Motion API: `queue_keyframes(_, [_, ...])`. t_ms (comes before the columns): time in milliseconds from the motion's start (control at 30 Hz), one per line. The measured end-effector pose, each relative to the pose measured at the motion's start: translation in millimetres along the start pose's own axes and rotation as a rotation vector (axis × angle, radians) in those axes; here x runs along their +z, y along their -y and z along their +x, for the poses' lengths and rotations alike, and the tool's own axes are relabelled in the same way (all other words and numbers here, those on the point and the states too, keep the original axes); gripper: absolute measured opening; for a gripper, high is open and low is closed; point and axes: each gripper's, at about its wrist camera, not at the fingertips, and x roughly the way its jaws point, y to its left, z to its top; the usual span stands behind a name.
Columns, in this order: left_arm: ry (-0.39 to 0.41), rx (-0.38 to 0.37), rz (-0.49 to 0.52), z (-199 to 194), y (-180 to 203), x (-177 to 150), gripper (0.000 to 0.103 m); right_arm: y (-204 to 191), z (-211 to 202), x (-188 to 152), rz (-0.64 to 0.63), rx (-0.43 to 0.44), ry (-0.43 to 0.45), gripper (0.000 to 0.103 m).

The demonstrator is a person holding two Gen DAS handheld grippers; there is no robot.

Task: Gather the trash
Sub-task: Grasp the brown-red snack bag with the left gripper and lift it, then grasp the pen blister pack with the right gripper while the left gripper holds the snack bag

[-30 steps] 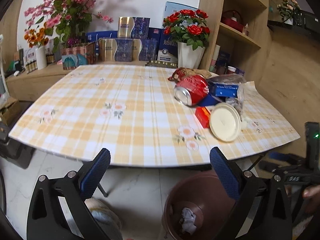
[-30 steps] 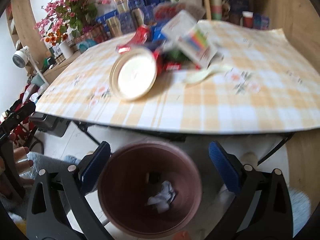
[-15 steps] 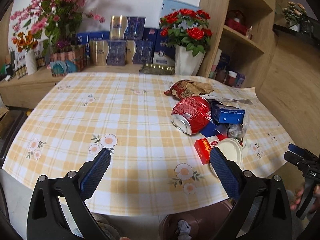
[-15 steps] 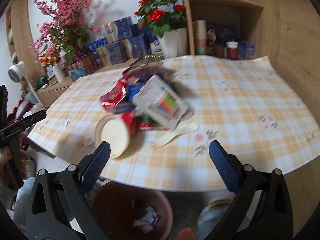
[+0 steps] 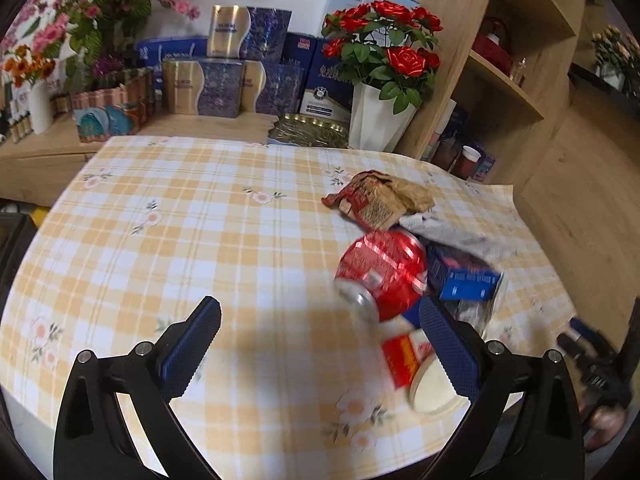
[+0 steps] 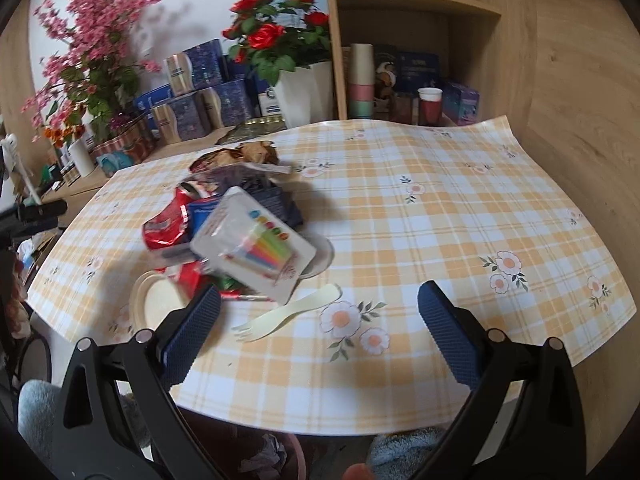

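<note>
Left wrist: blurred can [image 5: 382, 276], hidden lid [image 5: 430, 390].

Home living room: checked tablecloth [image 6: 440, 220], wooden shelves [image 6: 412, 0], flower vases [image 5: 376, 120], gift boxes [image 5: 224, 88].

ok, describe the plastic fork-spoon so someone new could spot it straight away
Start at the checked yellow tablecloth in the right wrist view and find the trash pile on its left half. Just in front of the pile, nearer the table edge, lies the spork, flat on the cloth. It is the only pale cream, long thin piece, tines pointing left.
</note>
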Motion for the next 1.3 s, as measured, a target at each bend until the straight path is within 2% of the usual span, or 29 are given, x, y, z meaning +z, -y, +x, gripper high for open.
queue_keyframes(100, [-0.031, -0.059, -0.023, 21, 0, 26, 0.097, 7, 10, 4, 0.021, -0.008, -0.005, 0.097])
queue_keyframes(133, [-0.054, -0.092, -0.039, 35, 1, 39, 0.097, 10, 14, 5, 0.030, -0.009, -0.005, 0.097])
queue_keyframes(267, [-0.123, -0.144, -0.089, 89, 5, 76, 0.097, 20, 26, 11, 0.062, -0.009, -0.011, 0.097])
queue_keyframes(500, [-0.269, -0.165, -0.169, 202, 18, 119, 0.097, 30, 44, 16, 0.075, -0.020, -0.024, 0.097])
queue_keyframes(700, [-0.370, -0.151, -0.137, 263, 35, 120, 0.097, 42, 54, 16, 0.089, -0.031, -0.034, 0.097])
queue_keyframes(800, [-0.393, -0.112, -0.136, 279, 37, 117, 0.097, 46, 58, 15, 0.094, -0.033, -0.043, 0.097])
queue_keyframes(900, [-0.400, -0.119, -0.202, 286, 30, 115, 0.095, 47, 62, 12, 0.095, -0.030, -0.052, 0.097])
queue_keyframes(967, [-0.408, -0.139, -0.240, 289, 25, 113, 0.078, 47, 64, 11, 0.096, -0.028, -0.058, 0.097])
queue_keyframes(1000, [-0.418, -0.146, -0.241, 290, 24, 113, 0.074, 47, 65, 11, 0.096, -0.027, -0.060, 0.097])
queue_keyframes(1100, [-0.380, -0.142, -0.203, 278, 24, 118, 0.067, 45, 65, 12, 0.084, -0.024, -0.057, 0.097])
queue_keyframes(1300, [-0.230, -0.165, -0.214, 228, 10, 147, 0.066, 33, 62, 15, 0.056, 0.018, -0.043, 0.097])
